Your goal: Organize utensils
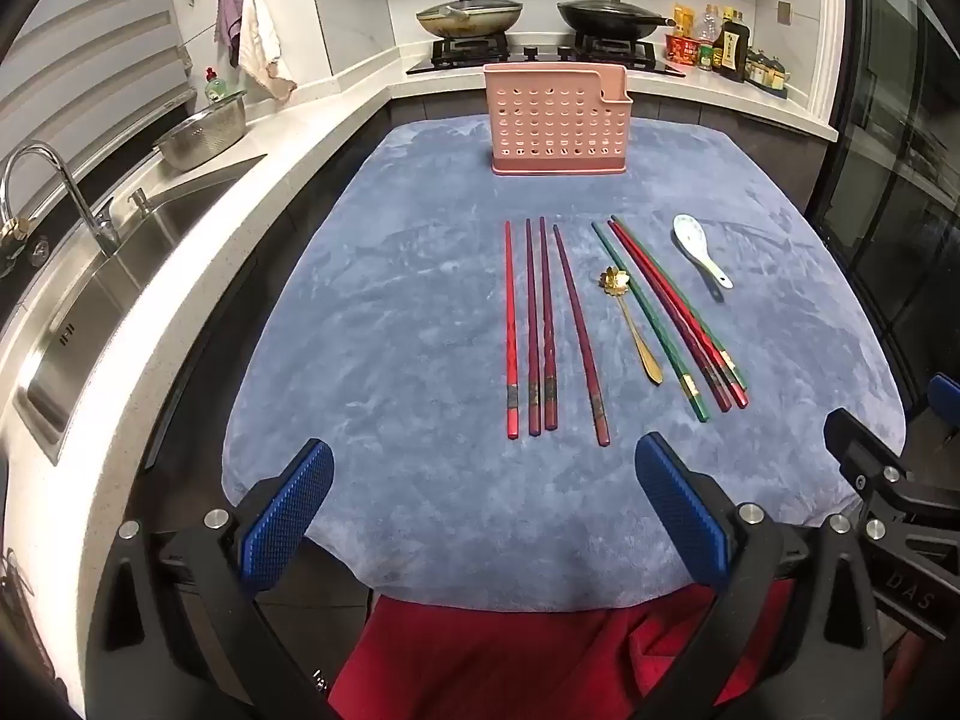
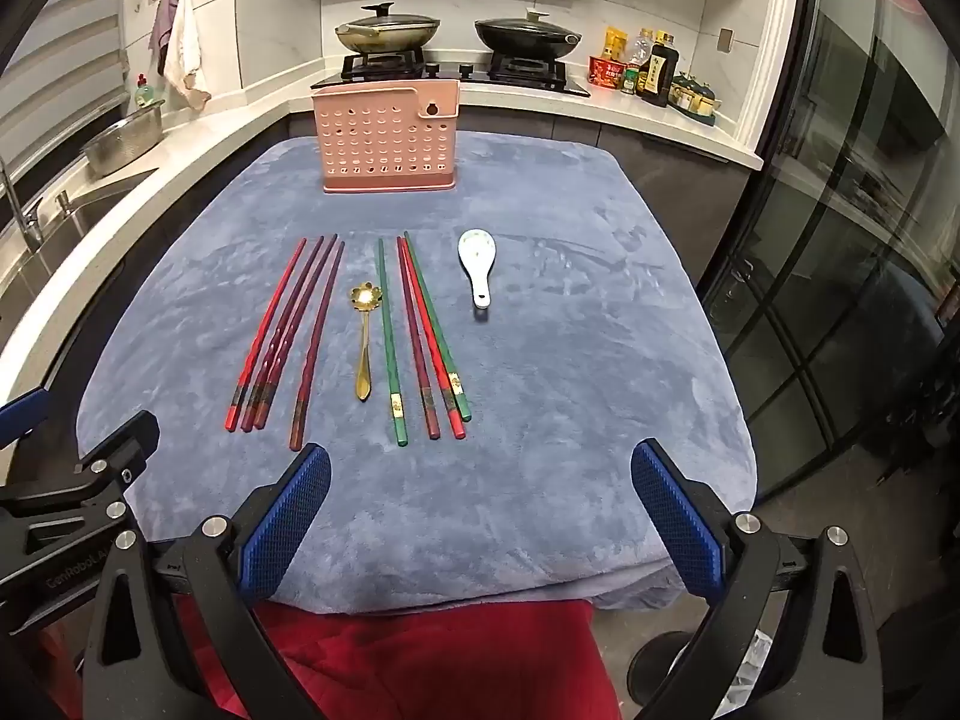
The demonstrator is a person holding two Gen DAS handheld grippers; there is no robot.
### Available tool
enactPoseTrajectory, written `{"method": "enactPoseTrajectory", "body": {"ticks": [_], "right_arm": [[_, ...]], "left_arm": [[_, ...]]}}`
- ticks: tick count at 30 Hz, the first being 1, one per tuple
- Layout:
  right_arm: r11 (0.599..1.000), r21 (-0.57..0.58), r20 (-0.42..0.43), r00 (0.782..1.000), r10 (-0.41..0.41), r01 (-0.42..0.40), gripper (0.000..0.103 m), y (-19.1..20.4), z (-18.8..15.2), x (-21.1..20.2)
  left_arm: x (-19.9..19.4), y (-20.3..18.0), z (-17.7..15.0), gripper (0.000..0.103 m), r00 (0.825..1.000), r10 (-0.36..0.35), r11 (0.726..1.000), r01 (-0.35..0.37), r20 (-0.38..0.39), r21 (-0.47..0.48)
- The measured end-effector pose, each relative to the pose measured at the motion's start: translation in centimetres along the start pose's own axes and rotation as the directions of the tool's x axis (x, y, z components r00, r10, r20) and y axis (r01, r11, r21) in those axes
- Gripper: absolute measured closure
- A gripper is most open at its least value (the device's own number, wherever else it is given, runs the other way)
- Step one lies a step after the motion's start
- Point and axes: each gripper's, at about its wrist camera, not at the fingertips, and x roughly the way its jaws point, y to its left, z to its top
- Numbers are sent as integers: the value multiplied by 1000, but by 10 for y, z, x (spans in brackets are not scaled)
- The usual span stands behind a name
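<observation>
A pink perforated utensil holder [image 1: 561, 120] [image 2: 390, 138] stands upright at the far end of a blue cloth. Nearer lie several red and maroon chopsticks [image 1: 540, 324] [image 2: 282, 330], a gold flower-shaped spoon [image 1: 633, 324] [image 2: 363, 336], several green and red chopsticks [image 1: 672, 312] [image 2: 420, 330] and a white ceramic spoon [image 1: 699, 249] [image 2: 478, 264]. My left gripper [image 1: 483, 516] is open and empty at the near edge, short of the chopsticks. My right gripper [image 2: 480, 516] is open and empty too, beside it on the right.
The blue cloth [image 1: 390, 300] [image 2: 600, 330] covers the table. A sink [image 1: 108, 276] and steel colander [image 1: 204, 132] lie to the left. Two lidded woks [image 1: 468, 15] stand on the stove behind. Bottles [image 1: 726, 42] sit at back right. A glass door [image 2: 840, 240] is on the right.
</observation>
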Motion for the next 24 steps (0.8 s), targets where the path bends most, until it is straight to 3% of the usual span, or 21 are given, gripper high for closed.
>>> {"method": "enactPoseTrajectory", "body": {"ticks": [24], "right_arm": [[1000, 6, -2, 1000, 9, -9, 6, -1, -1, 0]], "left_arm": [[1, -6, -4, 7, 1000, -1, 1000, 1, -4, 15]]}}
